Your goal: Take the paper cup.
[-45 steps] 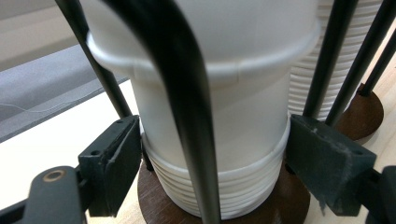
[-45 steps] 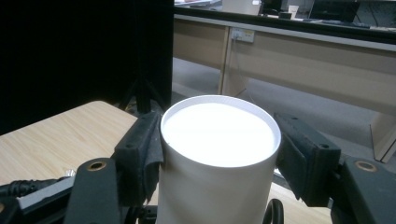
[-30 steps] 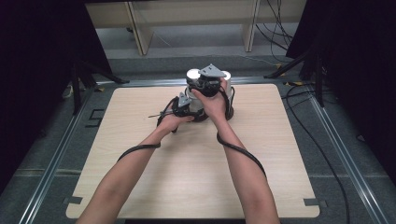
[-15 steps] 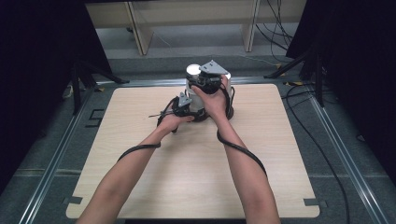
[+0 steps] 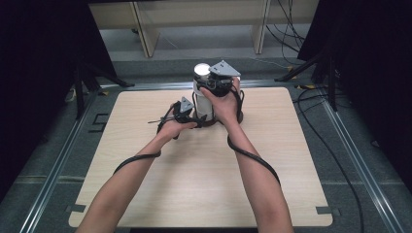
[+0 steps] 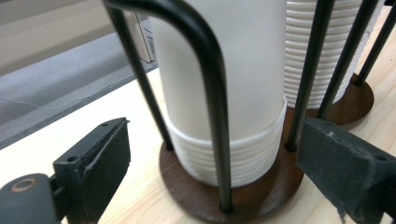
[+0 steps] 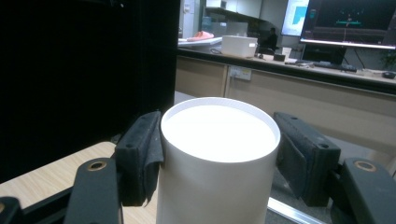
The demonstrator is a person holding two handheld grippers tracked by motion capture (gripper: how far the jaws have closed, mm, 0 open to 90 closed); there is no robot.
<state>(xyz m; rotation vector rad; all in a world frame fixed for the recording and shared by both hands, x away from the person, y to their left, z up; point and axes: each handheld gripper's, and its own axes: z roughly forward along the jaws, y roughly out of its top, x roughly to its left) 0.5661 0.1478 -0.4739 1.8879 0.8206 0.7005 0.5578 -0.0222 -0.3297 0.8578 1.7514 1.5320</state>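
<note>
Right gripper point(image 7: 219, 154) fingers point(image 7: 140, 156) clamped on both sides of top white cup point(image 7: 217, 158), near its rim; cup lifted partway above stack.

Left gripper point(image 6: 210, 168) fingers point(image 6: 100, 161) have just been opening; now spread wide, pads clear of rack base point(image 6: 233, 196), black wire rods point(image 6: 212, 93) and cup stack point(image 6: 229, 140) between them.

High view: left gripper point(image 5: 180, 112) low beside rack point(image 5: 206, 120), right gripper point(image 5: 218, 83) at stack top. Rack stands at far middle of wooden bench point(image 5: 194, 179).

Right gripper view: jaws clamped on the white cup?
Yes, both pads of the right gripper press against the white cup just below its rim.
</note>
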